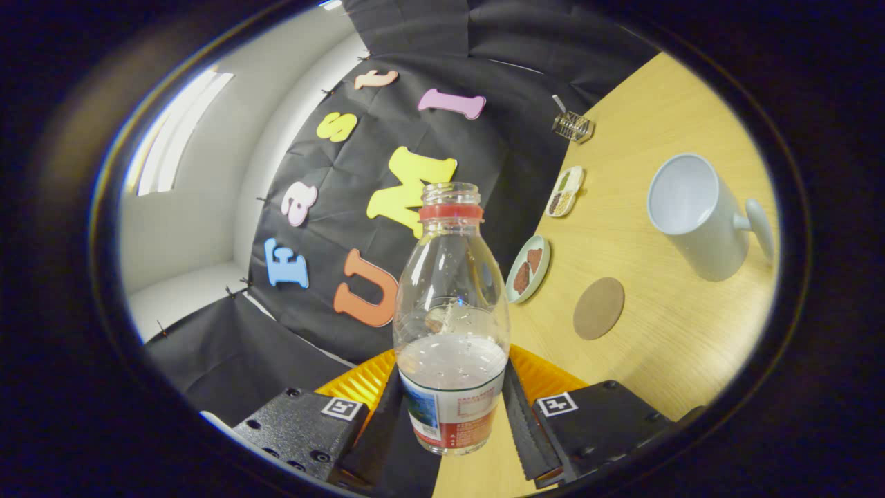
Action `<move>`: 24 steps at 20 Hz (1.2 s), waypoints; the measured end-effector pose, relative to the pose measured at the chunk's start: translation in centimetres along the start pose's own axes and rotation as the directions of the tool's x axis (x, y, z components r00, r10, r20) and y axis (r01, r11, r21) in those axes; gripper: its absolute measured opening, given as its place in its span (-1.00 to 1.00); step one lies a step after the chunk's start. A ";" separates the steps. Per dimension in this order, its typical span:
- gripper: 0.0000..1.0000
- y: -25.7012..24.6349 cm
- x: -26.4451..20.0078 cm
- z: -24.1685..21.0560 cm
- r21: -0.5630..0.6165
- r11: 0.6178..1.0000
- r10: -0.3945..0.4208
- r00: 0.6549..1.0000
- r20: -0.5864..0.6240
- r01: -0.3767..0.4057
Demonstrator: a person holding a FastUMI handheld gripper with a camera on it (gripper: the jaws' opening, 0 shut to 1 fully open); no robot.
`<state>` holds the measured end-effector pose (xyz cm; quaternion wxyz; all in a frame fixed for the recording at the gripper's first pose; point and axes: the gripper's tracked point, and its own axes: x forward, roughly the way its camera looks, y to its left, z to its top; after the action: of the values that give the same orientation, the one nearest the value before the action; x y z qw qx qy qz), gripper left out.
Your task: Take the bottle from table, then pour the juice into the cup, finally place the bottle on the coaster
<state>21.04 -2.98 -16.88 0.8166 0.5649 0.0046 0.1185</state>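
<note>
Between ribbed gripper (pixel 453 408) fingers: clear plastic bottle (pixel 452 318) clamped, uncapped.

Clear plastic bottle (pixel 451 325), cap off, red neck ring, liquid up to the label top, tilted relative to the table. Brown round coaster (pixel 599 308) lies flat just beside the bottle. White handled cup (pixel 695 214) stands beyond the coaster, empty inside.

Wooden table (pixel 664 346) with cup (pixel 698 214), coaster (pixel 599 308), small dishes (pixel 528 269).
</note>
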 end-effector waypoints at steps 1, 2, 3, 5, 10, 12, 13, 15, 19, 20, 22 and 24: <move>0.54 0.1 -0.1 0.6 0.051 0.999 0.014 1.000 0.009 -0.014; 0.54 0.3 -0.2 1.2 0.111 0.993 0.026 0.999 0.020 -0.028; 0.54 0.2 -0.2 1.9 0.175 0.984 0.026 0.999 0.031 -0.031; 0.53 -0.2 -0.3 3.3 0.294 0.955 0.031 0.998 0.062 -0.048; 0.53 -0.8 -0.7 5.0 0.452 0.890 0.026 0.995 0.092 -0.065; 0.53 -0.6 -0.8 5.1 0.494 0.867 0.025 0.996 0.081 -0.062; 0.53 -0.2 -0.8 5.1 0.515 0.855 0.033 0.997 0.077 -0.068; 0.53 0.6 -0.8 5.6 0.552 0.829 0.051 0.995 0.090 -0.093; 0.53 2.1 -0.9 6.1 0.569 0.814 0.075 0.992 0.097 -0.118; 0.52 2.2 -0.8 6.1 0.573 0.811 0.076 0.993 0.094 -0.117; 0.52 2.6 -1.0 6.2 0.585 0.801 0.084 0.992 0.097 -0.125; 0.52 2.6 -1.1 6.1 0.601 0.789 0.084 0.992 0.096 -0.125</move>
<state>20.36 -7.93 -12.38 0.5847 0.7994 -0.0152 0.1373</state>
